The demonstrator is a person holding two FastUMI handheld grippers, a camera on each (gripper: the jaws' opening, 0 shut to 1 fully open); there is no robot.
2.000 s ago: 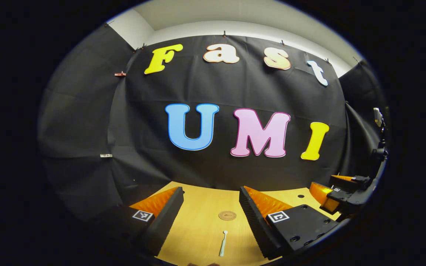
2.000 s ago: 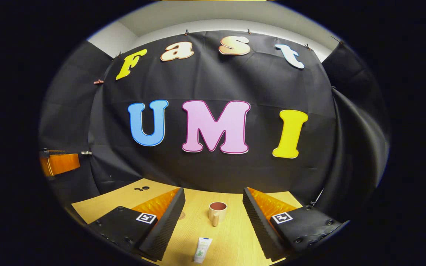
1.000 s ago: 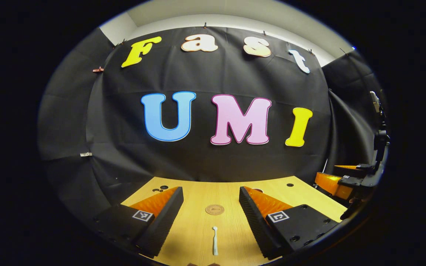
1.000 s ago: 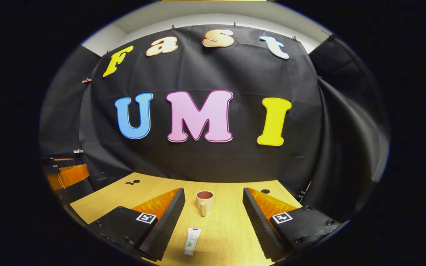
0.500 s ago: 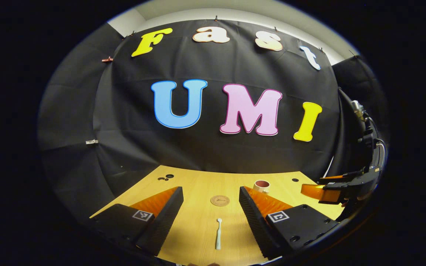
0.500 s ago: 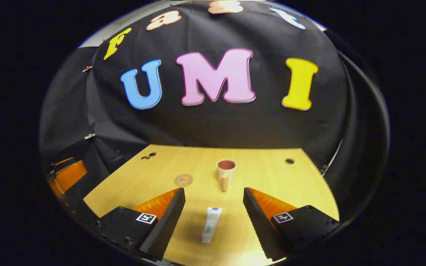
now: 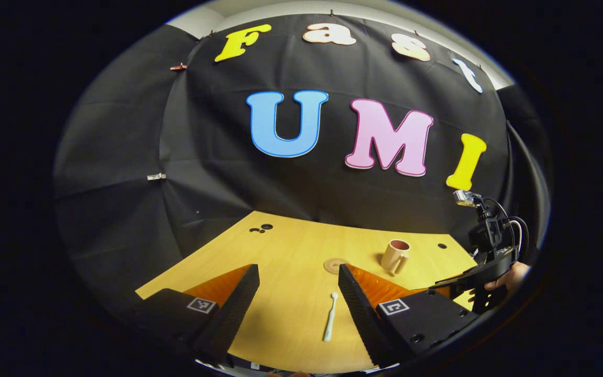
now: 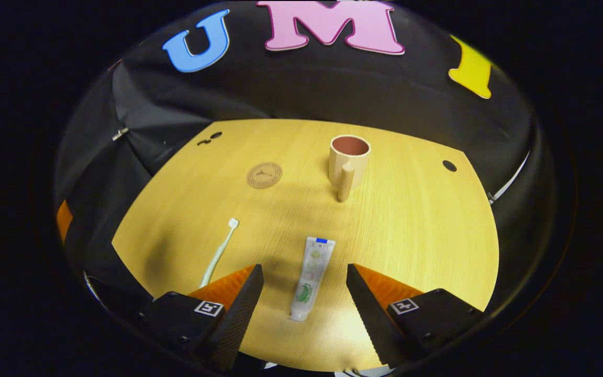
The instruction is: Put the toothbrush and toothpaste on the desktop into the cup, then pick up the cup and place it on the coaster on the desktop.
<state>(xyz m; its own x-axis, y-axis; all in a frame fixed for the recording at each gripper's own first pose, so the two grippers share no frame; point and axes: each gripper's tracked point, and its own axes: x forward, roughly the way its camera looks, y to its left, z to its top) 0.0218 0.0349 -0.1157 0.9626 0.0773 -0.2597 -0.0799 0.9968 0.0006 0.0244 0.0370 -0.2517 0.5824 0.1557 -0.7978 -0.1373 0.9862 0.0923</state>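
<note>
Toothbrush and toothpaste flat on the bench, both grippers spread wide above them.

The white toothbrush [image 7: 329, 324] lies lengthwise between the left gripper [image 7: 298, 299] fingers, untouched; the toothpaste tube [image 8: 310, 277] lies likewise in the gap of the right gripper [image 8: 305, 300], whose fingers are equally wide apart and grip nothing. Beyond the tube stands the beige cup [image 8: 348, 163], upright (handle turned toward the camera), empty inside. The round coaster [image 8: 264, 175] sits apart to the cup's left on the wooden bench [image 8: 416, 225]. In the left gripper view, a hand [image 7: 508, 276] holds the other gripper at the right edge.
</note>
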